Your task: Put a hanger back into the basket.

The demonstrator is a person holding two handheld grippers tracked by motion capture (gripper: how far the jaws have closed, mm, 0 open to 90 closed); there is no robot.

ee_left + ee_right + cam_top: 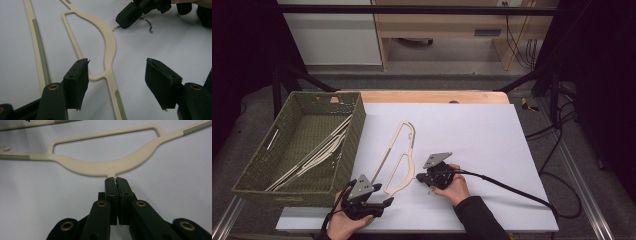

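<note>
Cream hanger lies flat, right claw clamped on its hook, left claw agape beside it.

You look down on a brightly and evenly lit white desk, while the room around it falls off into near black at both sides of the high view. Shadows on the sheet are soft and faint. In both gripper views the light is dimmer and bluish-grey; the near black jaws are slightly soft, their brass pins catch small glints, and the far edges blur.
</note>
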